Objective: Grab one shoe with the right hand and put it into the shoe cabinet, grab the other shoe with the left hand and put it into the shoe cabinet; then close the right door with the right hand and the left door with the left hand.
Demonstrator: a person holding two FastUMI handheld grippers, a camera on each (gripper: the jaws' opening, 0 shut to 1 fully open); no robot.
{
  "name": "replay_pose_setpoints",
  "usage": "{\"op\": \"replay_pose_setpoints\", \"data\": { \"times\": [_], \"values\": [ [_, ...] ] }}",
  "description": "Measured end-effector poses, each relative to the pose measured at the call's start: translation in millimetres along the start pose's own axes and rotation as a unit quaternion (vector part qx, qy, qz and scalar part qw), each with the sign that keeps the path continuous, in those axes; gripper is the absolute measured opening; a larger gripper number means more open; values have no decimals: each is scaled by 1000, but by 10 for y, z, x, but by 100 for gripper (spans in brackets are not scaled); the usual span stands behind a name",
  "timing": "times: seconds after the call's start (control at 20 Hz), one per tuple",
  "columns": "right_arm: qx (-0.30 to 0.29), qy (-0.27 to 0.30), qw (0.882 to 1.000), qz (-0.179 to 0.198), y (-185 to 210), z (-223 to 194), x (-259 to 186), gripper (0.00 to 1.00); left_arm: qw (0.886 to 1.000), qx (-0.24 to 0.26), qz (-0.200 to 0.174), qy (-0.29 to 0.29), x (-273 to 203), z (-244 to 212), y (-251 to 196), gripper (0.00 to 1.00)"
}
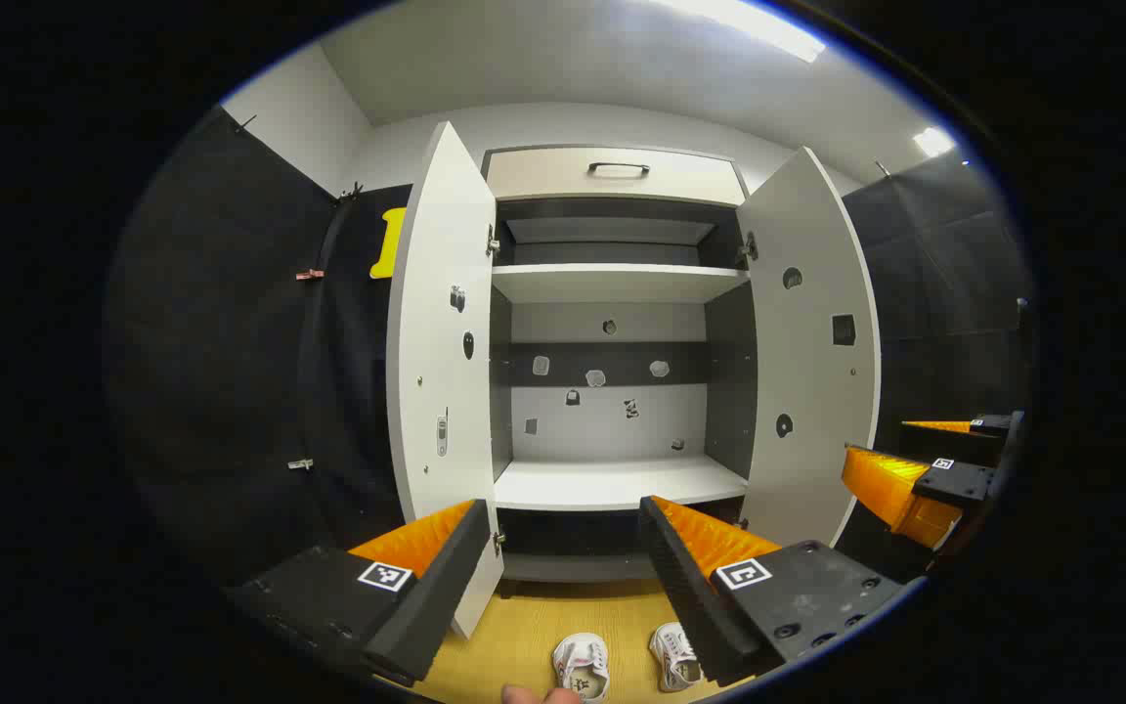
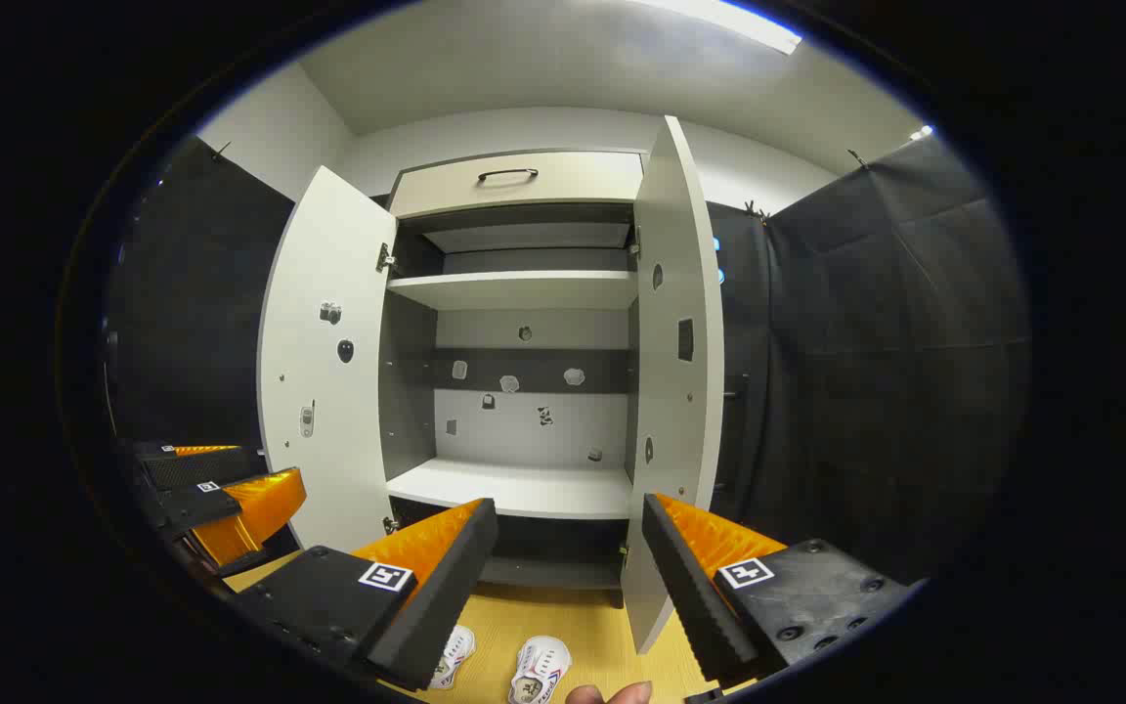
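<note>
Left gripper view, your left gripper spread wide and empty, shoe cabinet at 12 o'clock with both doors open, two shoes on the floor at 6 o'clock, right gripper likewise spread and empty

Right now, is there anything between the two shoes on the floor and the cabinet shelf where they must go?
Nothing visible. Both doors, left door and right door, stand open; the lower shelf is bare, and the shoes lie in front.
</note>
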State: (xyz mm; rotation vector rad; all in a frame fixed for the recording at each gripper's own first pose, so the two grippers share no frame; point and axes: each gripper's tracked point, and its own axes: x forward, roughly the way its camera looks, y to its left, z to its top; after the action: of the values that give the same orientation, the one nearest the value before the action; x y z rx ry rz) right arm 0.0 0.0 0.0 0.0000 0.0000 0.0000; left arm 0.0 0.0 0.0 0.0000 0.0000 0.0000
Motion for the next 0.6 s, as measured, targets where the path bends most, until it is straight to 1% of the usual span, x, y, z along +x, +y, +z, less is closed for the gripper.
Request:
{"op": "replay_pose_setpoints", "data": {
  "times": [0.6],
  "values": [
    [0,-5,1000,-7,-46,32,-44,98,1000,-2,-2,-4,-47,-13,-4,96]
  ]
}}
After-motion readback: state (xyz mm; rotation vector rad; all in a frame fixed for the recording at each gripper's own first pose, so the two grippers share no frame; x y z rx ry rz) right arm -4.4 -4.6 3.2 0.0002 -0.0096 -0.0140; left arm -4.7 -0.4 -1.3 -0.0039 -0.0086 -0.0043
